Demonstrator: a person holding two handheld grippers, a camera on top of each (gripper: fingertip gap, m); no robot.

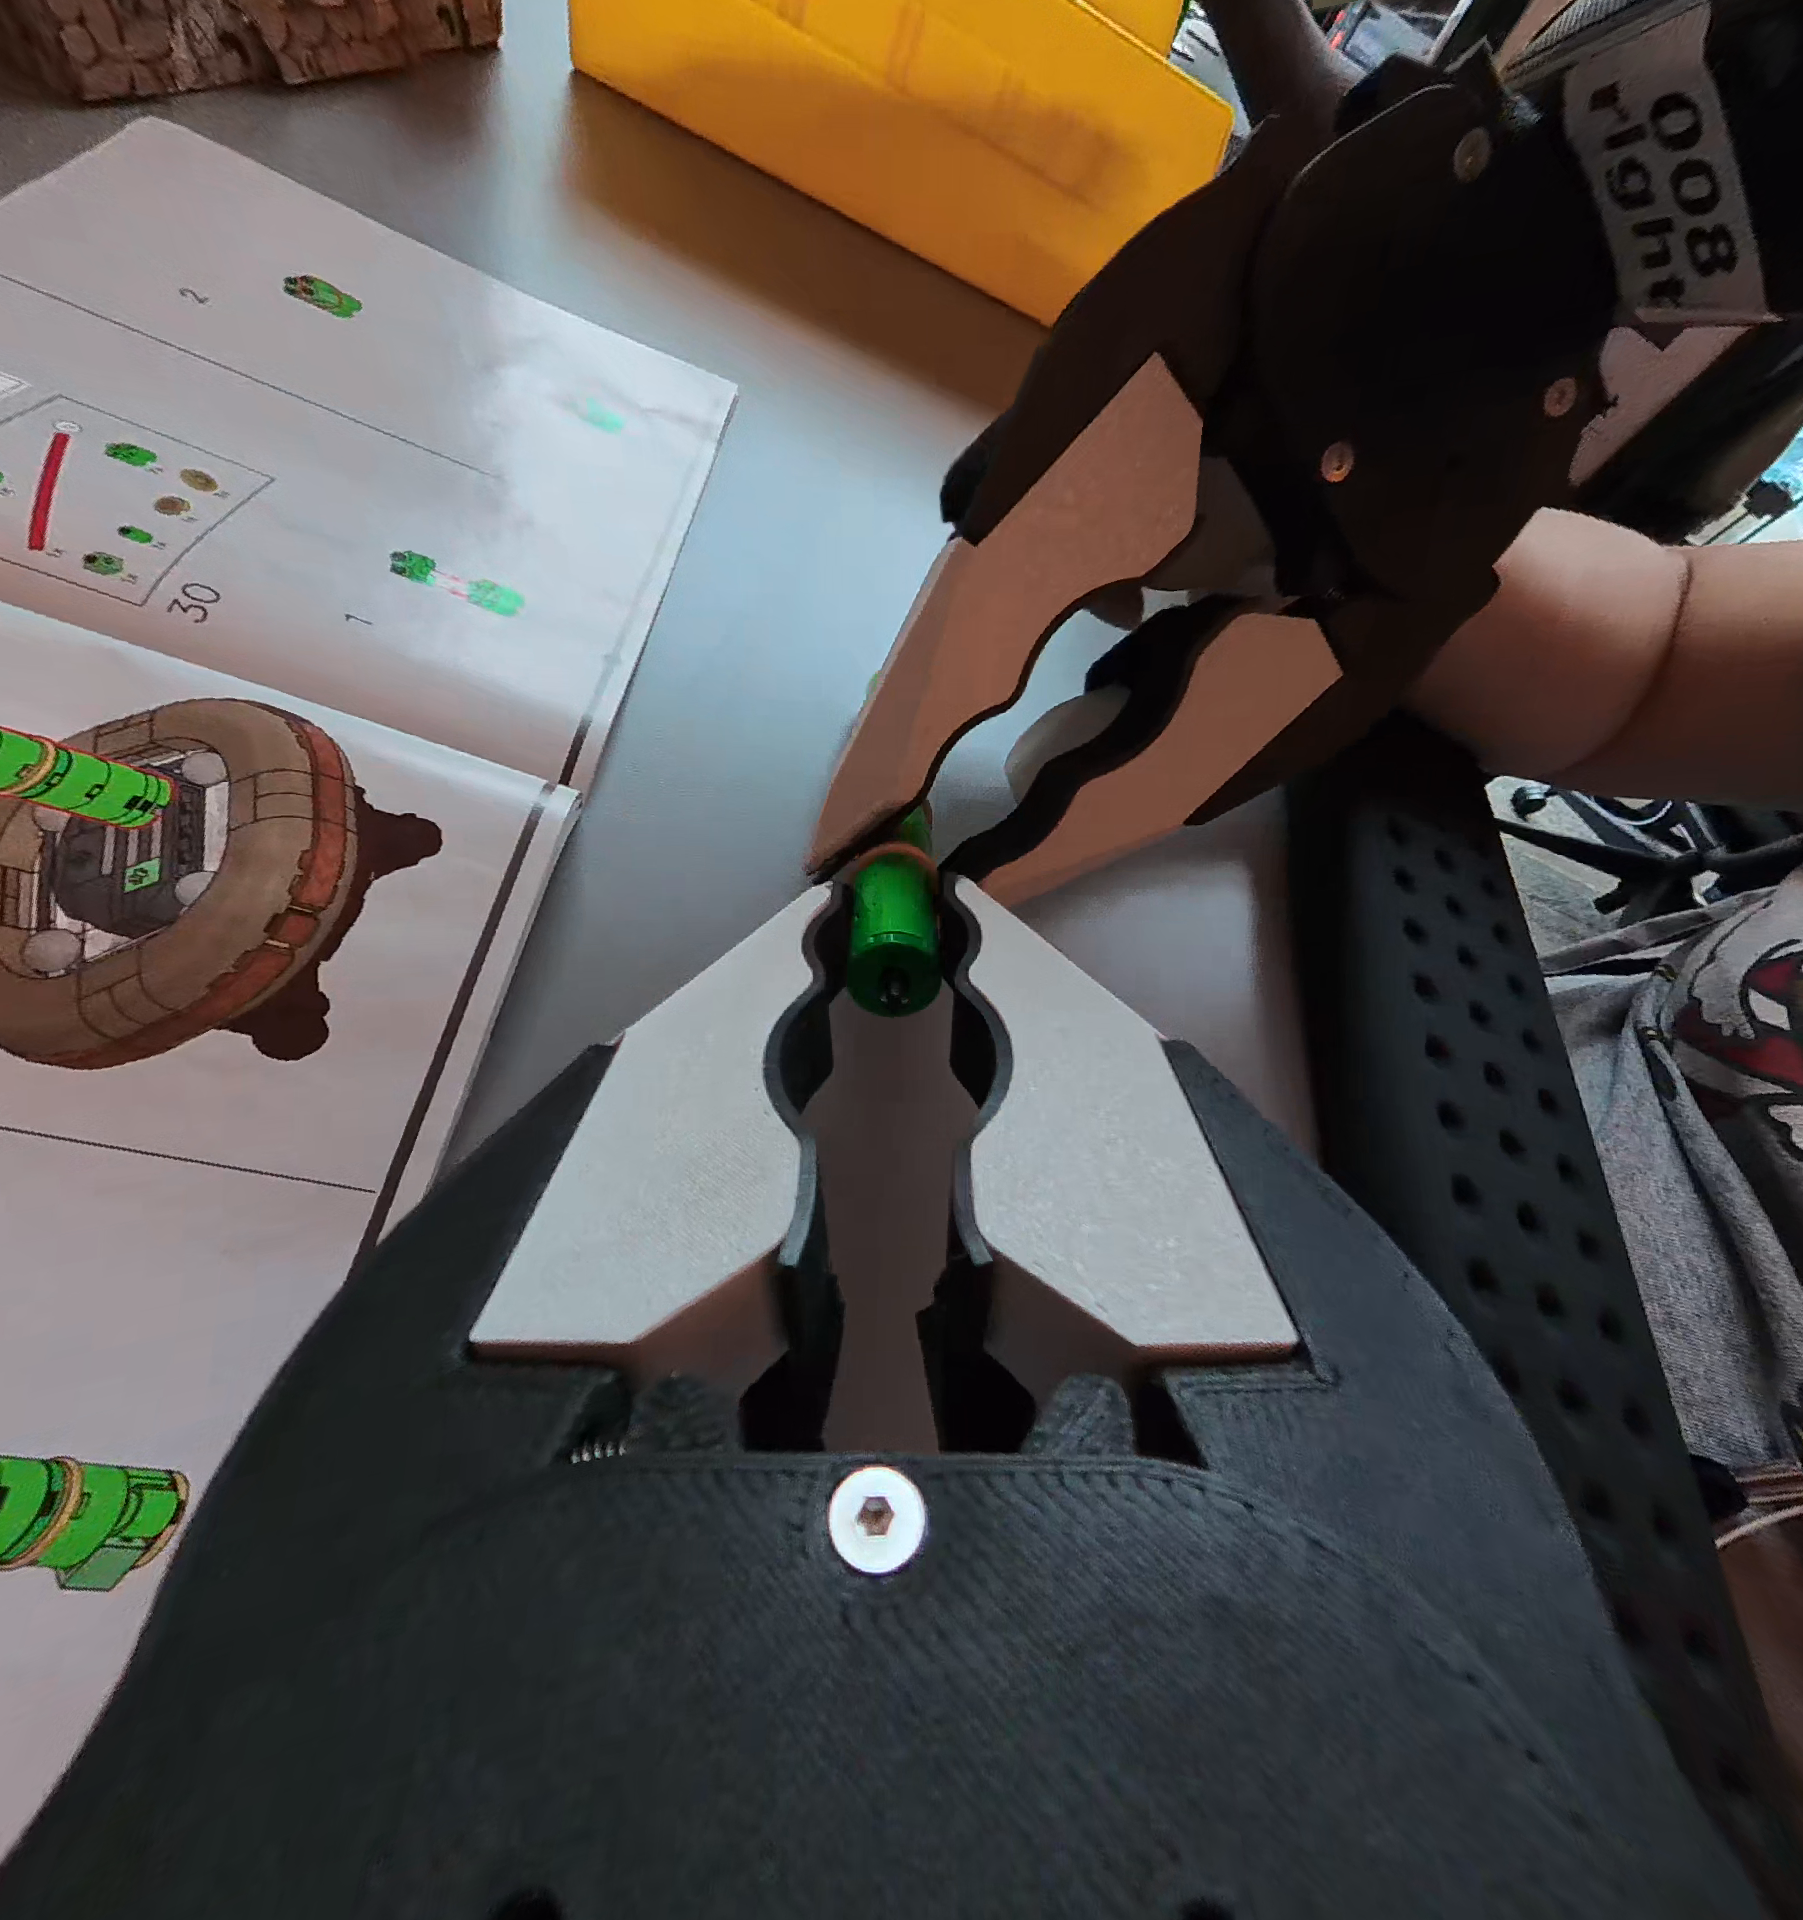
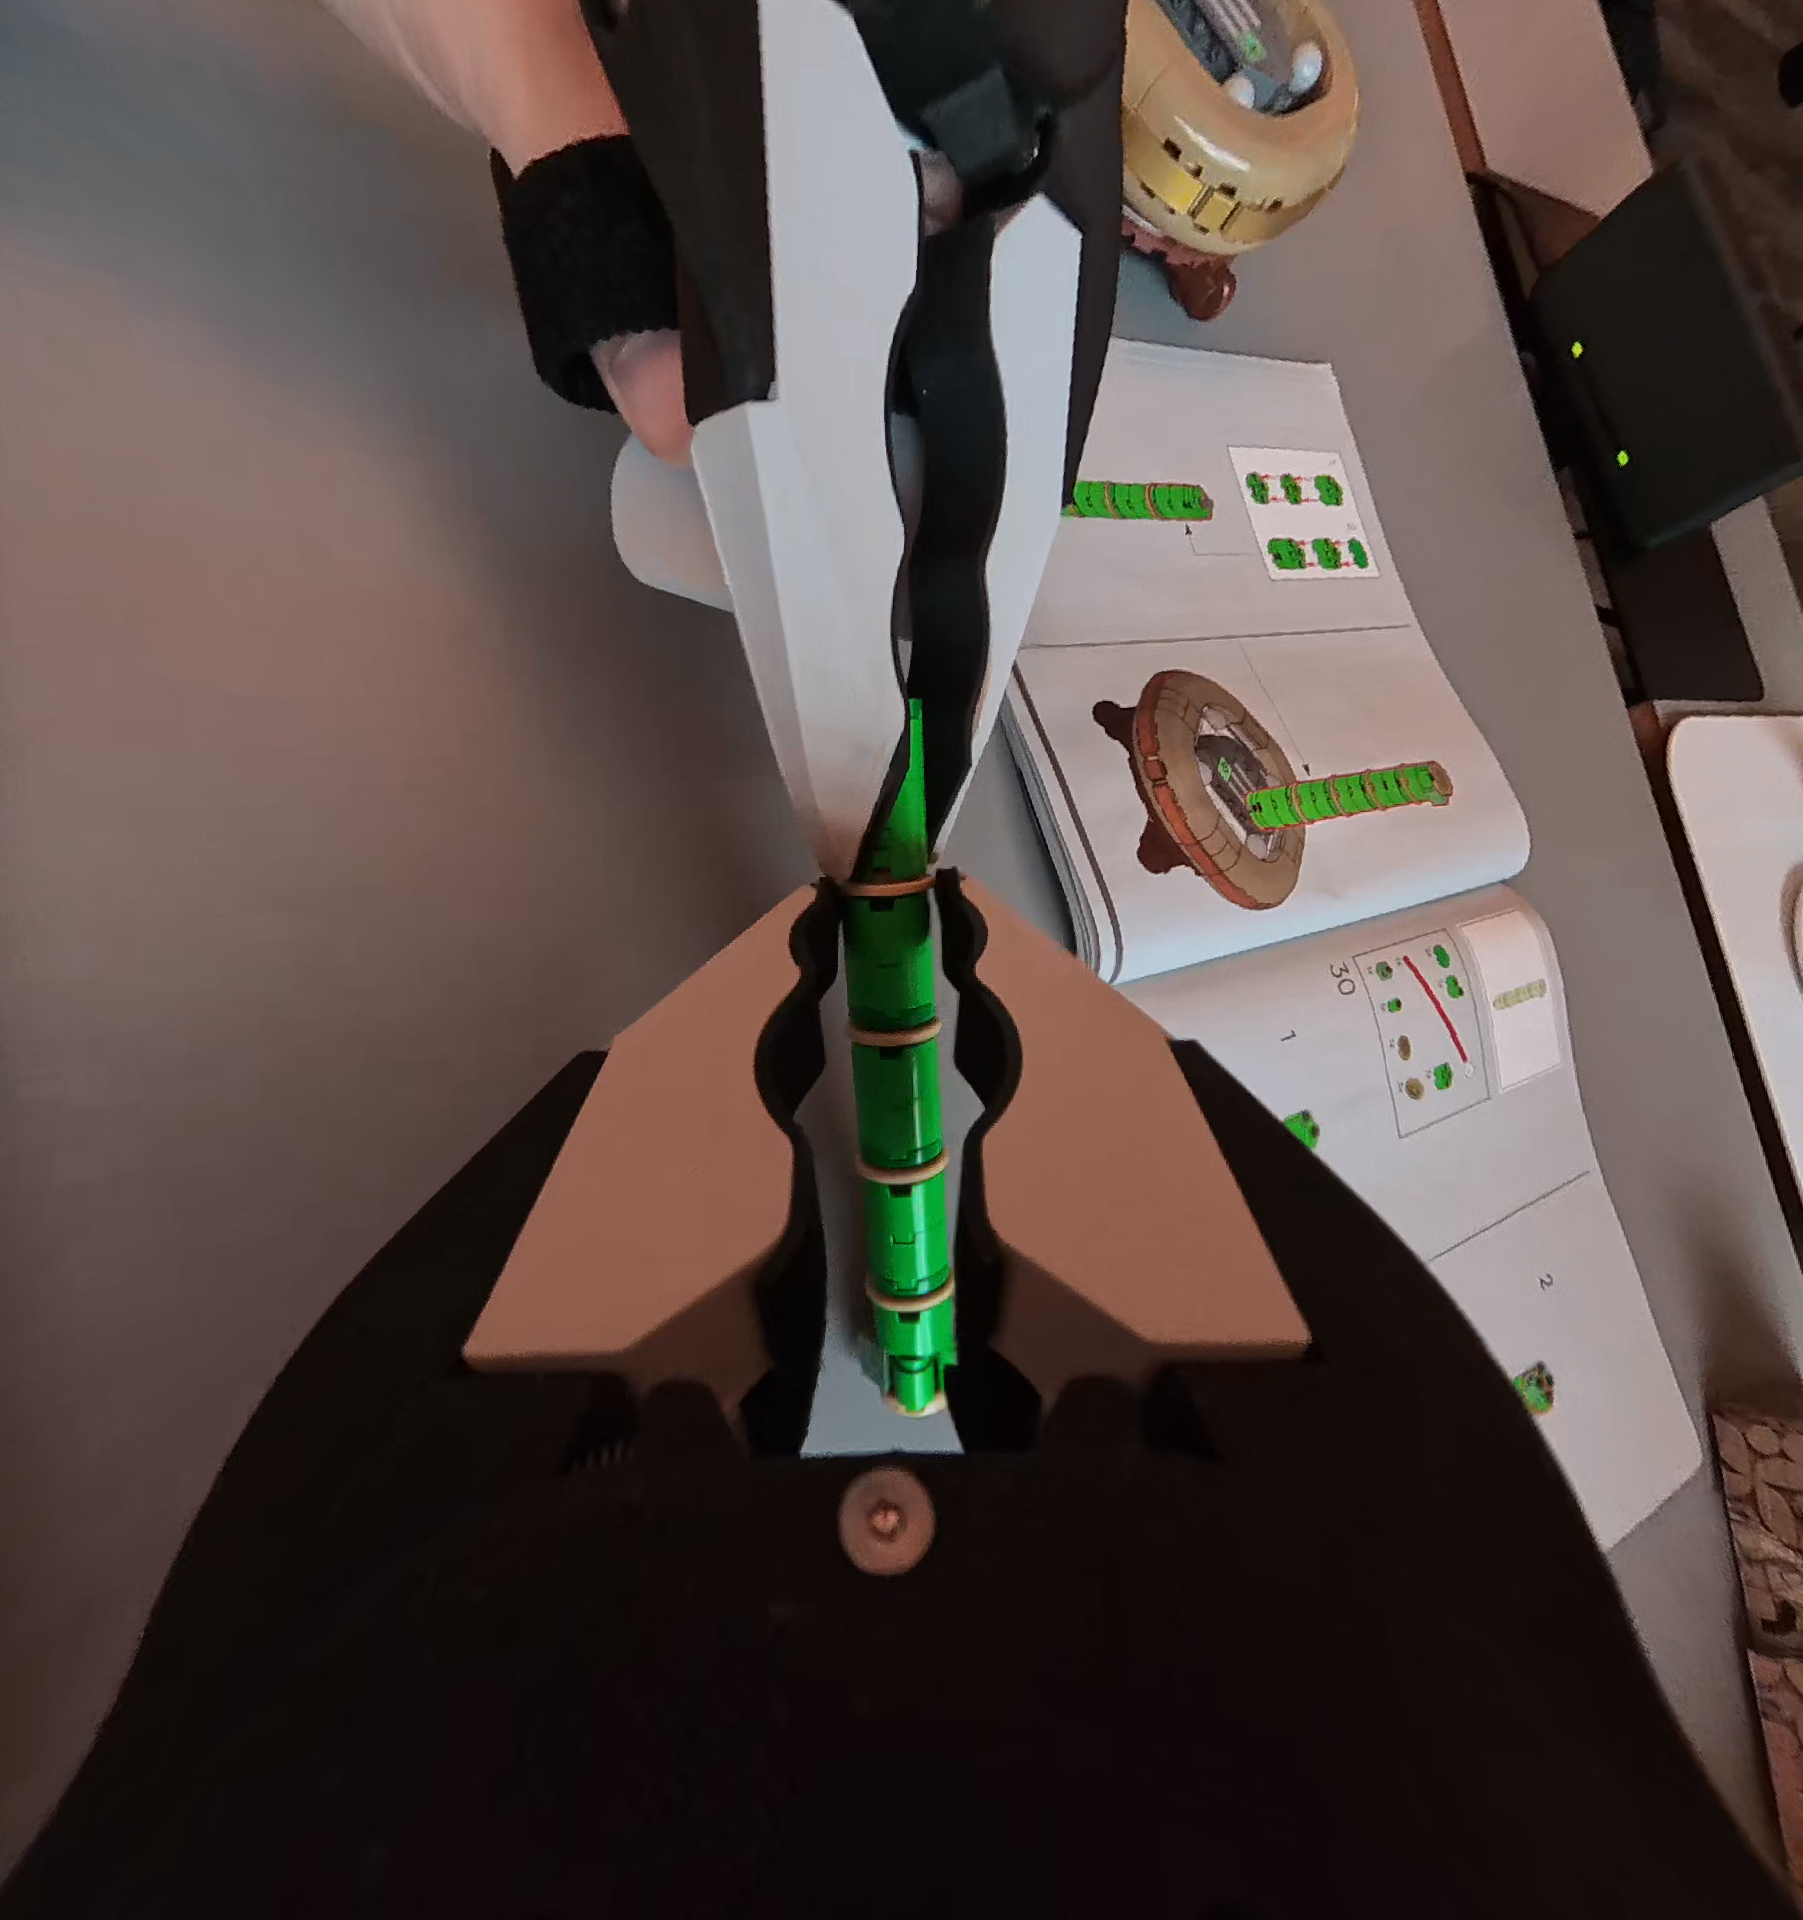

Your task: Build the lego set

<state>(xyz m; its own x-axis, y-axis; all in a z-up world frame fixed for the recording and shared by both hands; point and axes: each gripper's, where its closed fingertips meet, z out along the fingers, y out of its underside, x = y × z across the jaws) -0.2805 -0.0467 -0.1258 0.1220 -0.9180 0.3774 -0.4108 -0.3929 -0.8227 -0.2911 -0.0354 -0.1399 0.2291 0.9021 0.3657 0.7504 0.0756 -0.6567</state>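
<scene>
A green stalk (image 2: pixel 892 1091) of stacked round lego pieces with tan rings is held off the grey table (image 2: pixel 253 727) by both grippers. My right gripper (image 2: pixel 886 888) is shut on it, and the stalk runs back between its fingers toward the camera. My left gripper (image 1: pixel 892 899) is shut on the stalk's other end (image 1: pixel 892 940). The two grippers meet tip to tip. The right gripper (image 1: pixel 881 857) comes in from the upper right in the left wrist view. The left gripper (image 2: pixel 892 831) comes down from the top in the right wrist view.
The open instruction booklet (image 1: pixel 253 520) lies on the table and also shows in the right wrist view (image 2: pixel 1292 831). A round tan lego pot (image 2: pixel 1240 135) stands behind it. A yellow box (image 1: pixel 928 135), cork mat (image 1: pixel 201 42), white tray (image 2: pixel 1770 935) and black perforated chair (image 1: pixel 1448 1143) surround the area. My two grippers' fingertips are within a few centimetres of each other. From either gripper's tips it is about 20 cm to the round tan lego pot (image 2: pixel 1240 135).
</scene>
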